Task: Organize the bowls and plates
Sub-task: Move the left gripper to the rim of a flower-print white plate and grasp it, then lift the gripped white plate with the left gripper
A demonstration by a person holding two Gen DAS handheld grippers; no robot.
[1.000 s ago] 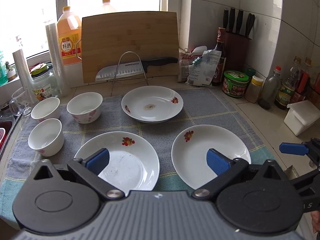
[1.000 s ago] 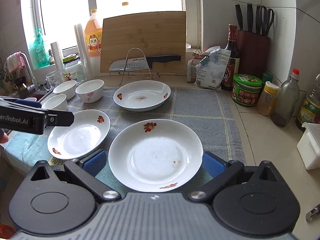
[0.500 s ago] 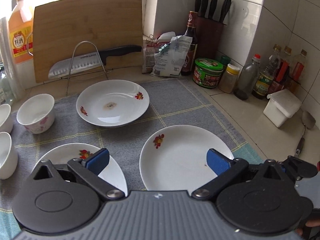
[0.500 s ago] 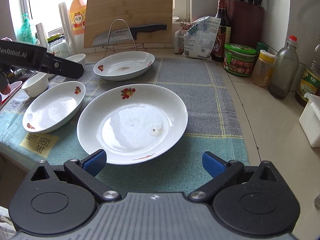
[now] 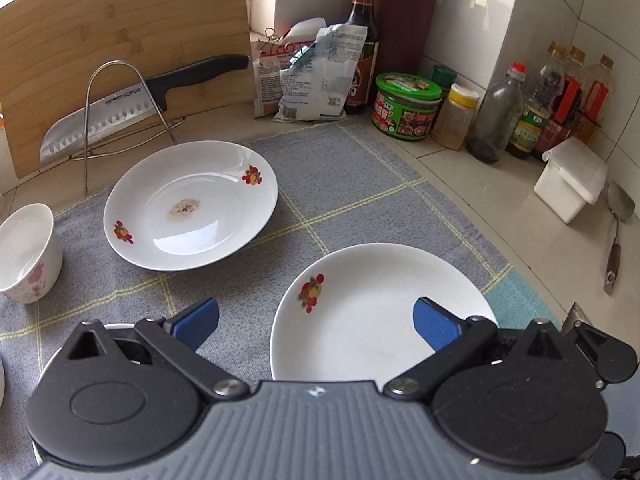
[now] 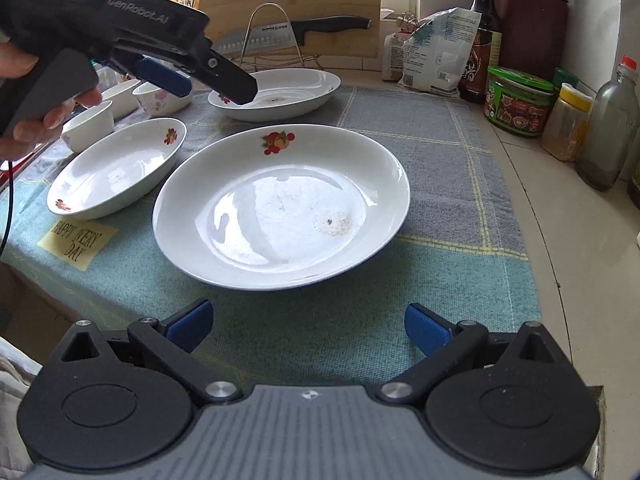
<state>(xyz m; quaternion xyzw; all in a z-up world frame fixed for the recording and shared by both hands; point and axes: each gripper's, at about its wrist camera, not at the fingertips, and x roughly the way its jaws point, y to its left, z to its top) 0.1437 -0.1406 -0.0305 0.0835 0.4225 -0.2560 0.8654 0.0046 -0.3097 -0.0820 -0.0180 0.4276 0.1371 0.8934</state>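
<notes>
right gripper [image 6: 308, 326] hovers low at the mat's near edge, jaws wide apart, empty, near plate [image 6: 280, 208] dead ahead. left gripper [image 5: 316, 320] hangs above, jaws spread too. far plate [image 5: 191, 204] and bowl [image 5: 28, 254] sit behind.

Home kitchen: knife block [image 5: 404, 20], condiments.
</notes>
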